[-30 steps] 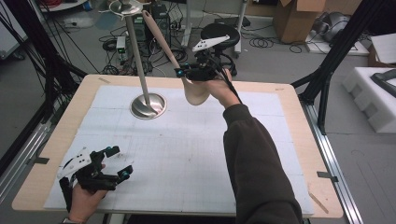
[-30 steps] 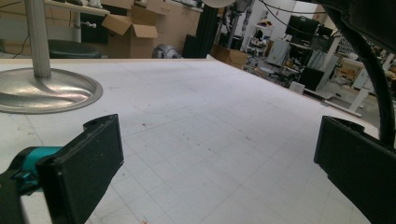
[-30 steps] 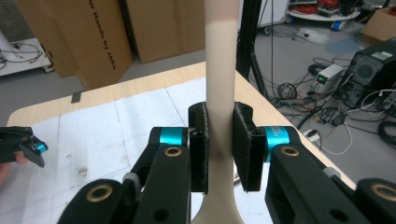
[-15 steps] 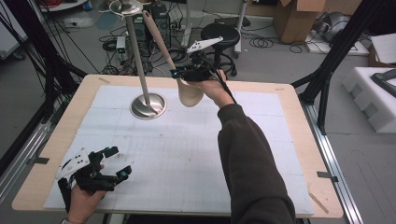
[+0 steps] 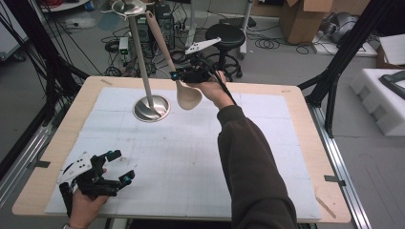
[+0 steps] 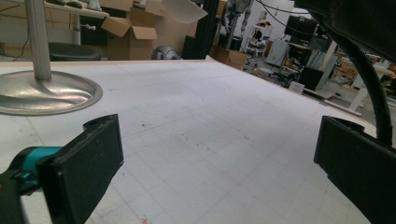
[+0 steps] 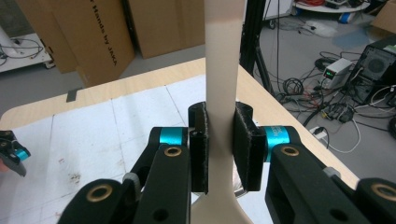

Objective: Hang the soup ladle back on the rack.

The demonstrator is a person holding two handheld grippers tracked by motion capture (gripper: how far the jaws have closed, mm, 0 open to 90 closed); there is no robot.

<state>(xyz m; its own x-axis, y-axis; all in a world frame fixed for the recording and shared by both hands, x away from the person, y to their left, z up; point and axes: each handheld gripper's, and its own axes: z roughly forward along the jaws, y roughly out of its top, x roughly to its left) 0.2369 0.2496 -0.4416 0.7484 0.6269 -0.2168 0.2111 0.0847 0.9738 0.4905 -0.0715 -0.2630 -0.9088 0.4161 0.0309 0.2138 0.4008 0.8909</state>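
Observation:
A long beige wooden spoon (image 5: 185,93) hangs above the far side of the table, bowl down, handle slanting up toward the top of a metal stand (image 5: 152,108). My right gripper (image 5: 184,75) is shut on its handle just above the bowl; in the right gripper view both pads clamp the handle (image 7: 223,93). My left gripper (image 5: 119,167) rests near the table's front left corner, jaws wide apart with nothing between them. The left gripper view has the stand's round base (image 6: 46,93) and the spoon's bowl (image 6: 184,10) ahead.
The stand's thin pole (image 5: 138,47) rises to a small dish at its top. A white gridded mat (image 5: 191,152) covers the wooden table (image 5: 305,124). Cardboard boxes, a stool (image 5: 228,34) and cables lie beyond the far edge.
The right hand has carried the spoon slightly left, closer to the stand's pole, with the handle leaning more toward the stand's top. The left gripper has stayed put.

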